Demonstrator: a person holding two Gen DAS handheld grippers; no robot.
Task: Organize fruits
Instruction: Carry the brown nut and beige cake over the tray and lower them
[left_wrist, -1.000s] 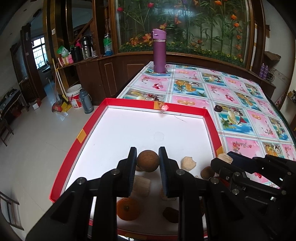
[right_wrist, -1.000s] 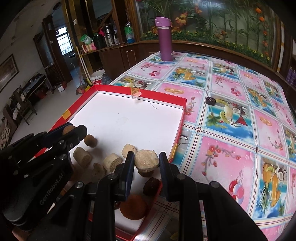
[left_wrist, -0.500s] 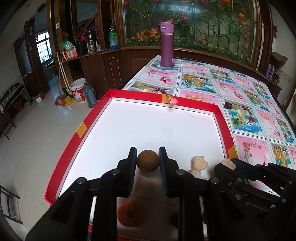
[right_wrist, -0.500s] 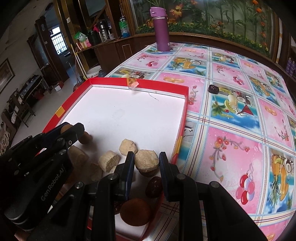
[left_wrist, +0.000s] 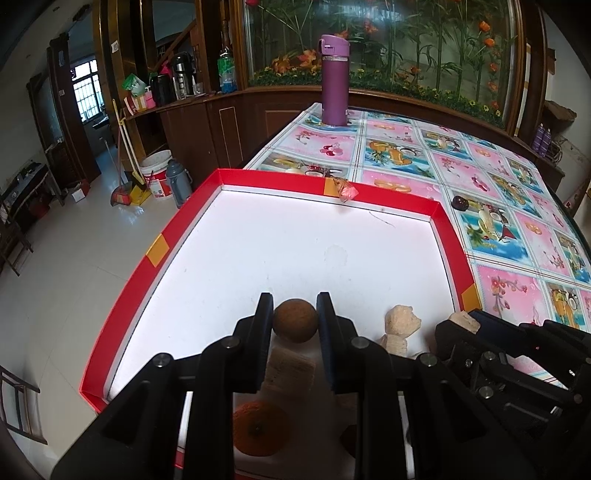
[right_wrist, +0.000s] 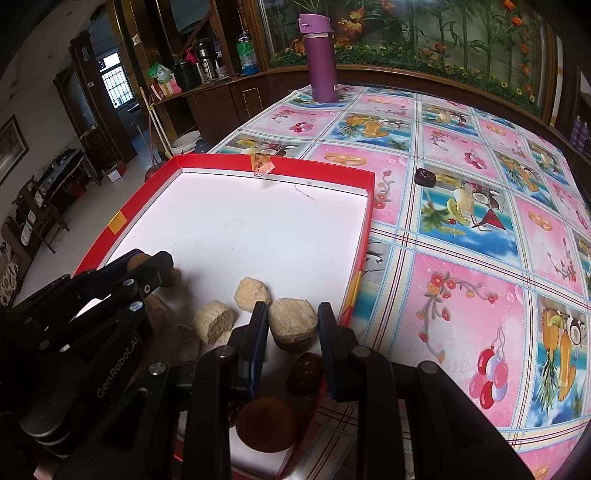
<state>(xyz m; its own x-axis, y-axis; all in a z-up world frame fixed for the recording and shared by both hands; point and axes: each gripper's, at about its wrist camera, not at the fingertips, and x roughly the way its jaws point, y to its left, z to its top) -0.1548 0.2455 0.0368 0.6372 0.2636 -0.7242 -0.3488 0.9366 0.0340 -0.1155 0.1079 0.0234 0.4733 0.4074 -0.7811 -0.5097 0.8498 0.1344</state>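
A: Changed over the last second?

B: Almost nothing. Left gripper (left_wrist: 294, 308) pinched on the round brown fruit (left_wrist: 295, 322) then, pinched on it now, pads tight against both flanks. Same on the other side: right gripper (right_wrist: 293, 314) clamped on the pale tan lump (right_wrist: 293, 322), no slackening. Only a slight drift in framing, a little more of the red tray (left_wrist: 162, 243) in sight on the left wrist view.

A: Lifted yet?

B: Cannot tell. Both pieces low over the near end of the white tray floor, in among the heap. Something dark directly under the tan lump; touching or apart, unclear.

A: Rest of the fruit?

B: Bunched at the near end. Orange (left_wrist: 258, 428) below the left fingers, more tan lumps (right_wrist: 216, 321) between the two grippers, a dark red fruit (right_wrist: 306, 373) just beside the right-hand wall. One stray dark fruit (right_wrist: 424, 176) out on the tablecloth (right_wrist: 480, 295), well apart from the tray. Far half of the tray bare.

A: Meaning for the job?

B: Probably two grasps secured and settled, carrying not begun. Sorting barely under way, by the look of the heap. Next likely a clean lift out of the cluster, then placing by kind on the open floor. Worth minding: neighbours nudged on the way up, and the round one prone to rolling once released.
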